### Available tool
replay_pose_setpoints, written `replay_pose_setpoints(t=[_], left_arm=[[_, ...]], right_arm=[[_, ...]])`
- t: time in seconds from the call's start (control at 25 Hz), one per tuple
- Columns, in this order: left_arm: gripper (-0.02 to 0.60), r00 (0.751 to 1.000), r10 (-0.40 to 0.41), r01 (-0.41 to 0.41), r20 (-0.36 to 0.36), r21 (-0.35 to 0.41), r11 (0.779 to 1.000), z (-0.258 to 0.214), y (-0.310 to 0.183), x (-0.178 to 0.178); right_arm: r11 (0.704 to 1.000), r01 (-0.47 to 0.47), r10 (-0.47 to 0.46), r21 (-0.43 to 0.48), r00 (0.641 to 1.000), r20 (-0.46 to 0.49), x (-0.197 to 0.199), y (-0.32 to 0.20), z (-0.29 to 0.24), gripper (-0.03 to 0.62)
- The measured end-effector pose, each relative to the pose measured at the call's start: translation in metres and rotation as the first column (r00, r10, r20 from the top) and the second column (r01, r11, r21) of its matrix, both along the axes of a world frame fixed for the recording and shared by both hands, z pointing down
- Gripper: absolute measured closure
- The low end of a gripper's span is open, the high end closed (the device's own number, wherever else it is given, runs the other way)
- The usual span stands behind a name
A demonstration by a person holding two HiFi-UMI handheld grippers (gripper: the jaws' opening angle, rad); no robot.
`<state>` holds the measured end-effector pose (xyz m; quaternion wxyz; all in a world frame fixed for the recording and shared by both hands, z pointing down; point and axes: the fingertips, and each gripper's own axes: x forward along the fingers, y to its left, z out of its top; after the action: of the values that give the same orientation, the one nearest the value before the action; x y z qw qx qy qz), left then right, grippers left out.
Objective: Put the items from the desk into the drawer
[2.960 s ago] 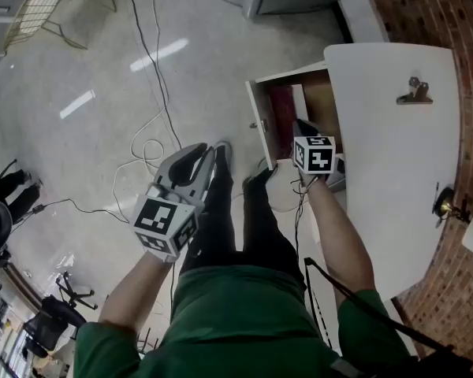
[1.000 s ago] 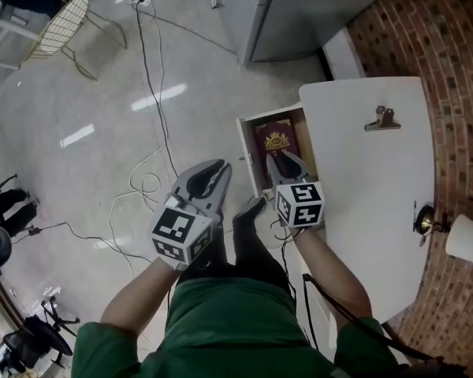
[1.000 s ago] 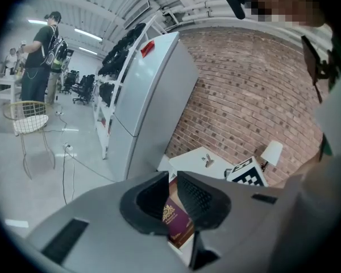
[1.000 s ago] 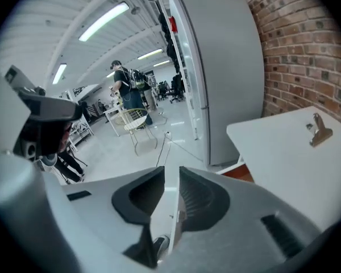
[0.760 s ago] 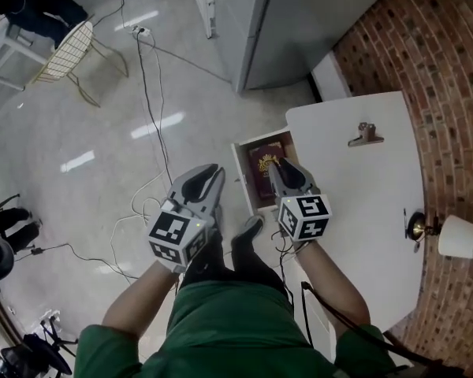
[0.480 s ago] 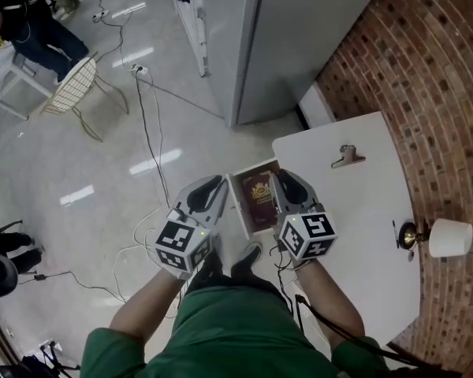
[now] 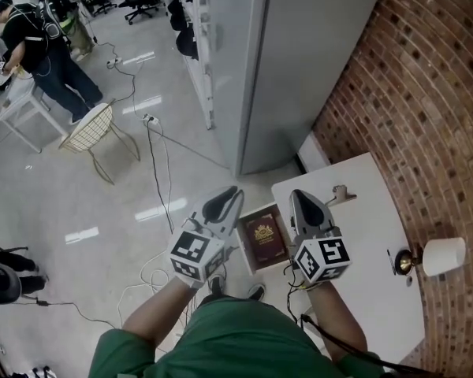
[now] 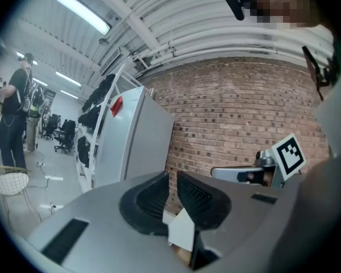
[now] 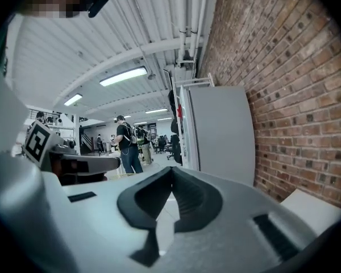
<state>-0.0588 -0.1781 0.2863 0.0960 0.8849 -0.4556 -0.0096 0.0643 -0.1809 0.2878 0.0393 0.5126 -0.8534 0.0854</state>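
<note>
Booklet: one maroon booklet (image 7: 264,239) lay flat in the open drawer (image 7: 241,241), so that one looked done.
Desk: the white desk (image 7: 363,282) had one metal clip (image 7: 340,193) left, plus one lamp (image 7: 443,255).
Right gripper (image 7: 302,201): jaws had just been closing, tips together, nothing in them.
Left gripper (image 7: 231,196): only a thin slit, empty too.
Why: both pointed level either side of the drawer, probably between trips.

The drawer (image 7: 241,241) lies open from above; the counter (image 7: 363,242) beside it is mostly bare, save a clip (image 7: 340,193) at its far edge and a lamp (image 7: 441,256).
</note>
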Motion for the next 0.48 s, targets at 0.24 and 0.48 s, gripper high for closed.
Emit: replay_pose_setpoints(t=[0.24, 0.48], left_arm=[[0.540, 0.999, 0.031, -0.033, 0.019, 0.157, 0.987, -0.060, -0.002, 0.016], [0.540, 0.996, 0.085, -0.079, -0.011, 0.262, 0.962, -0.127, 0.001, 0.036]], right_arm=[[0.972, -0.011, 0.021, 0.234, 0.999, -0.038, 0.008, 0.002, -0.086, 0.589], [0.917, -0.035, 0.054, 0.397, 0.998, -0.039, 0.017, 0.012, -0.144, 0.591]])
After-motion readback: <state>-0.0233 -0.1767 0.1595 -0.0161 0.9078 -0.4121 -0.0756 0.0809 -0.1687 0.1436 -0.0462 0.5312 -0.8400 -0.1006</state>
